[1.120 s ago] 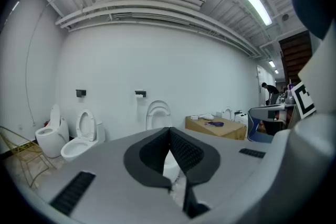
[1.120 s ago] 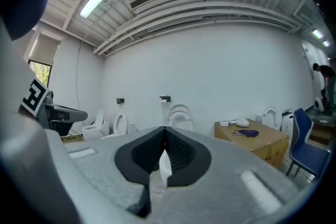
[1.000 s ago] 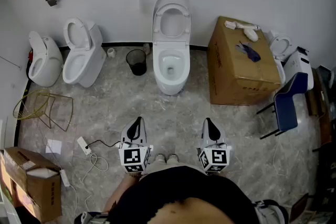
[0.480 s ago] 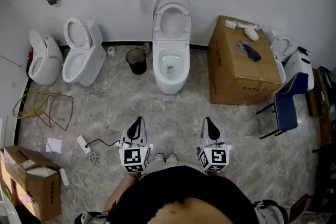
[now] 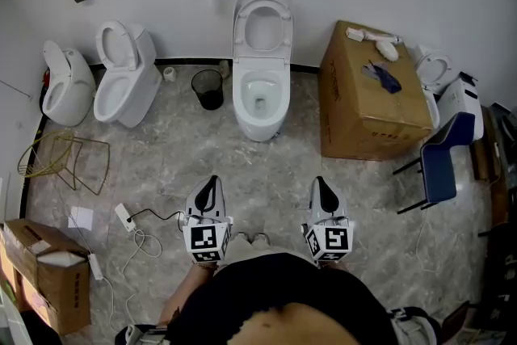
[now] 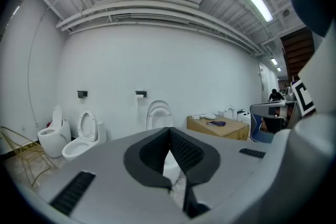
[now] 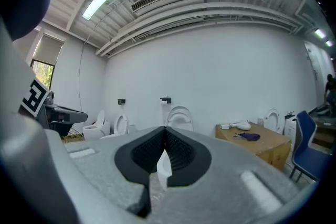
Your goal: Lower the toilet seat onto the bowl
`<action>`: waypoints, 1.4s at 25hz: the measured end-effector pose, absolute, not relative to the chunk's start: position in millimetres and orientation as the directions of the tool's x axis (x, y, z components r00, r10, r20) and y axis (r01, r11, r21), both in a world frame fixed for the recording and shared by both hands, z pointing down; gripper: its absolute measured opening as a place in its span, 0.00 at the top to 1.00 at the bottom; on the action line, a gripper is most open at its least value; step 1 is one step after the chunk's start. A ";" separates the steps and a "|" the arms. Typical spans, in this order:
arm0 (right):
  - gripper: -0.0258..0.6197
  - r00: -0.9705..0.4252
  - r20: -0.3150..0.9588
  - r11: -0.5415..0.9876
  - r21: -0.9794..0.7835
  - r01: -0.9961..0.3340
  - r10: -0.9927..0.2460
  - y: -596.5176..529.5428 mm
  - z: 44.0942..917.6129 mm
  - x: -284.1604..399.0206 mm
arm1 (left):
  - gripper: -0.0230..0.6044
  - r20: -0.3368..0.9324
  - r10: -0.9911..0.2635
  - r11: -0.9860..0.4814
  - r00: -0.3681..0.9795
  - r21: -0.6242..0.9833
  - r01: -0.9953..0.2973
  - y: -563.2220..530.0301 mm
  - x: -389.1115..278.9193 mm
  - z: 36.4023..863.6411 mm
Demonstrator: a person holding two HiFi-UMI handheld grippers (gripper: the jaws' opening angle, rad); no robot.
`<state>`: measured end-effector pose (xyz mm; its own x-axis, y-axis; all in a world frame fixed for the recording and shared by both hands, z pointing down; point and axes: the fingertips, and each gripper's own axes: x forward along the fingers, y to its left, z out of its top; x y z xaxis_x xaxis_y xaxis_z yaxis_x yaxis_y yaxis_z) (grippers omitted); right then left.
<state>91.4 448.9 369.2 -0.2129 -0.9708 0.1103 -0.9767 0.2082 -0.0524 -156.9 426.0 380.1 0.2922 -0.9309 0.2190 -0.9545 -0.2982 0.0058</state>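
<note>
A white toilet (image 5: 261, 97) stands against the far wall in the head view, with its seat (image 5: 262, 23) raised upright against the lid. The same raised seat (image 6: 158, 114) shows in the left gripper view and again as the raised seat (image 7: 179, 116) in the right gripper view. My left gripper (image 5: 209, 191) and right gripper (image 5: 323, 191) are held side by side close to my body, well short of the toilet. Both are shut and hold nothing.
Two more white toilets (image 5: 123, 77) stand at the left wall, and a black bin (image 5: 208, 88) sits beside the middle toilet. A large cardboard box (image 5: 367, 97) and a blue chair (image 5: 440, 161) are at the right. A wire rack (image 5: 60, 157), cables and a box (image 5: 44, 271) lie at the left.
The toilet and the rest of the room sit slightly higher in the head view than a second ago. Both grippers keep their places and stay shut.
</note>
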 end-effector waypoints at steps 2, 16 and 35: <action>0.95 -0.220 0.118 0.216 -0.047 -0.975 -0.968 448.6 372.5 95.0 | 0.96 0.225 -0.932 -0.290 0.285 0.011 -0.957 425.1 -153.6 384.8; 0.95 -0.221 0.139 0.219 -0.034 -0.975 -0.965 424.0 386.8 110.0 | 0.96 0.244 -0.931 -0.280 0.272 0.005 -0.960 405.0 -135.8 393.5; 0.95 -0.195 0.096 0.197 0.015 -0.980 -0.976 218.3 381.9 101.6 | 0.96 0.222 -0.932 -0.298 0.285 -0.027 -0.954 202.4 -148.9 399.0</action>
<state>101.6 218.3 381.9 -0.1949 -0.9761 0.0964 -0.9802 0.1973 0.0153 -148.9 202.4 399.0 0.2855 -0.9324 0.2218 -0.9541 -0.2984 -0.0265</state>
